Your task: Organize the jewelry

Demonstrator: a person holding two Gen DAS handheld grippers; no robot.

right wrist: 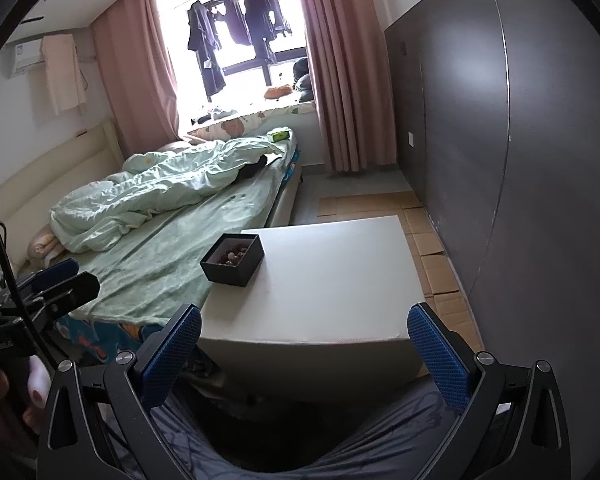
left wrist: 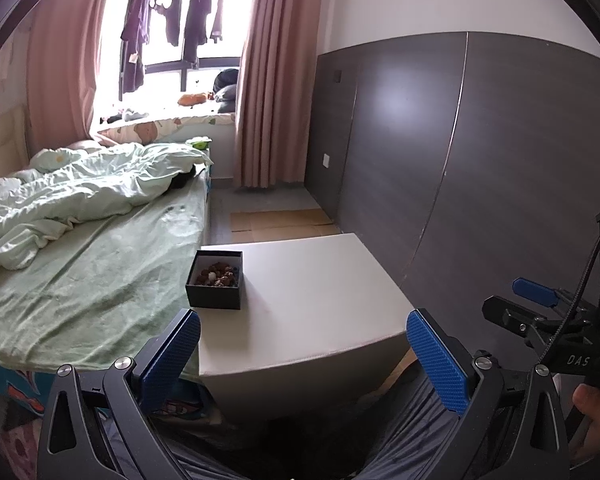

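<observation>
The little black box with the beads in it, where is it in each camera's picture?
Left wrist view: the black box sits left of middle, on the white table's left edge beside the bed.
Right wrist view: the black box is left of middle, at the table's far left corner.
Shared landmark: the pink curtain by the window.

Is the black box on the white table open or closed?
Open: the black box has no lid on it, and beads show inside.

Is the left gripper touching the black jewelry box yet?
Apart. The left wrist view shows the left gripper open and empty, with bare white table between its fingertips and the black jewelry box.
</observation>
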